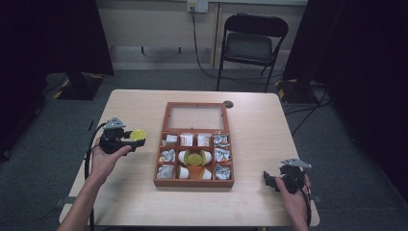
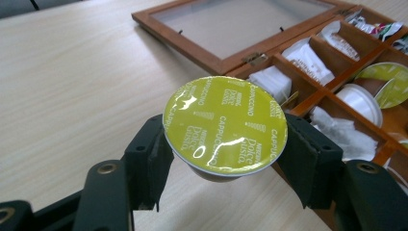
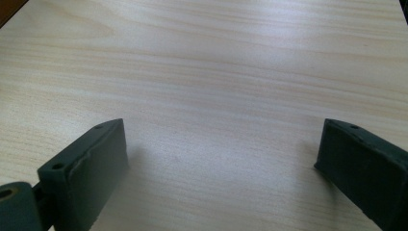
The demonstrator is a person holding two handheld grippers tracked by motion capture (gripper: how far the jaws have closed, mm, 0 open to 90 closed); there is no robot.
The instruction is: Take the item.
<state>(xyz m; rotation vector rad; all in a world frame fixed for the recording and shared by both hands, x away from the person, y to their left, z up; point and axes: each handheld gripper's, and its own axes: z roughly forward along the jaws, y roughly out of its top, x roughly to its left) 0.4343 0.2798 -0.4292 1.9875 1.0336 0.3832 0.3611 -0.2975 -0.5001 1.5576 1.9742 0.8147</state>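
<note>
Left gripper near worktop left edge, jaws clenched on yellow-lidded capsule, held above worktop just left of wooden box. Box at worktop centre, lid open, sachets and capsules in compartments. Right gripper near right front corner, jaws spread, nothing between.

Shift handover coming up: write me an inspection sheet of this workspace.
Surface: pale wooden table, bare around the box.
Job's things: round yellow-green foil-lidded coffee capsule; brown wooden compartment box with glass lid open flat, holding sachets, white capsules and another yellow-green capsule.
Clutter: nothing seen.
Grippers: left gripper shut on the capsule, left of the box; right gripper open, over bare table.
Cables: black cable trailing from left gripper; cables on the floor.
Surroundings: black folding chair, grey carpet, dark curtains.
</note>
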